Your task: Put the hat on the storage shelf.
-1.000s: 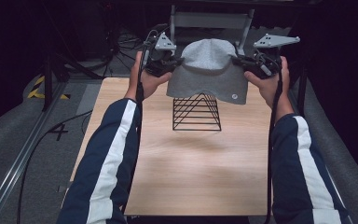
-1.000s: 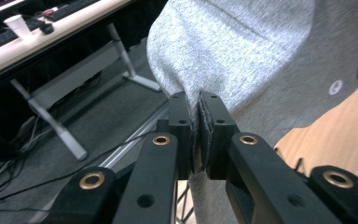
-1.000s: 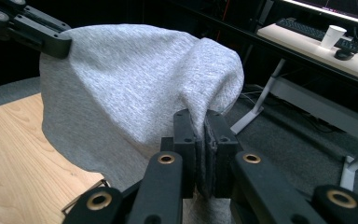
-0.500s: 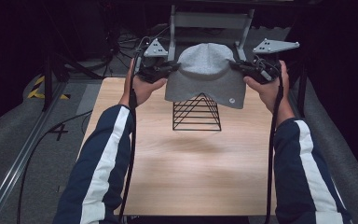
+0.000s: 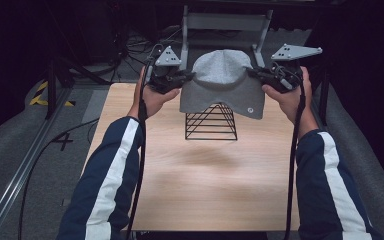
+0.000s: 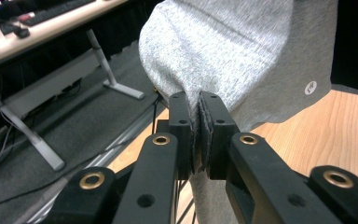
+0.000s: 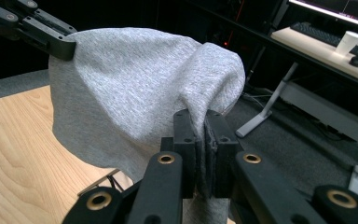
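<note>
A grey knit beanie [image 5: 223, 85] hangs stretched between my two grippers above the far part of the wooden table [image 5: 205, 180]. My left gripper [image 5: 189, 76] is shut on the hat's left edge; in the left gripper view its jaws pinch a fold of the grey fabric [image 6: 228, 51] at the gripper [image 6: 199, 114]. My right gripper [image 5: 252, 73] is shut on the hat's right edge, and the right gripper view shows cloth [image 7: 130, 93] clamped between the jaws of that gripper [image 7: 202, 133]. A black wire pyramid stand [image 5: 211, 122] sits on the table right under the hat, its top hidden behind the hat's hem.
A grey metal frame [image 5: 225, 22] stands behind the table. Dark floor with cables [image 5: 40, 155] lies to the left. A desk with a white cup [image 7: 349, 42] and a keyboard is far off in the right gripper view.
Both hands have lifted the hat a little and carried it toward the far side of the table. The hat now hangs higher over the wire stand.
</note>
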{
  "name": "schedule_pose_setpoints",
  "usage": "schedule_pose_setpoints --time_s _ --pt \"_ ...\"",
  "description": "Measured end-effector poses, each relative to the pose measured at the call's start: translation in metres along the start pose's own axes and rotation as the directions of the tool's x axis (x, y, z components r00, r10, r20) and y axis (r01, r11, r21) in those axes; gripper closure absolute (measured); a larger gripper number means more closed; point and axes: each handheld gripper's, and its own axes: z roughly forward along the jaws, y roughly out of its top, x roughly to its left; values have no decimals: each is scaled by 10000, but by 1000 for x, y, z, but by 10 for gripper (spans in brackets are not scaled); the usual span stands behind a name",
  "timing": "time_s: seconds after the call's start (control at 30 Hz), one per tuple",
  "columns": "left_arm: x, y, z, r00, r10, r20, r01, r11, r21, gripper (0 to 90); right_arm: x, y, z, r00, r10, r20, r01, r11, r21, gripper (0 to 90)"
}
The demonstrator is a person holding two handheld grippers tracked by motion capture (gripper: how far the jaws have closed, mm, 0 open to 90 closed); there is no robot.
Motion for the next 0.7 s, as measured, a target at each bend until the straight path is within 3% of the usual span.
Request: schedule_pose_setpoints --time_s 0.3,0.57,0.7 --pt "5 -19 16 9994 -261 -226 272 9985 466 843 1 -20 19 9996 229 -152 -222 9989 401 846" --pt "5 -47 31 9989 -442 -150 453 9950 894 842 9 -44 42 9985 334 -432 -299 9964 799 845" --pt "1 -58 35 9980 -633 2 631 9946 824 841 13 -57 51 9977 360 -574 -301 9945 1001 846"
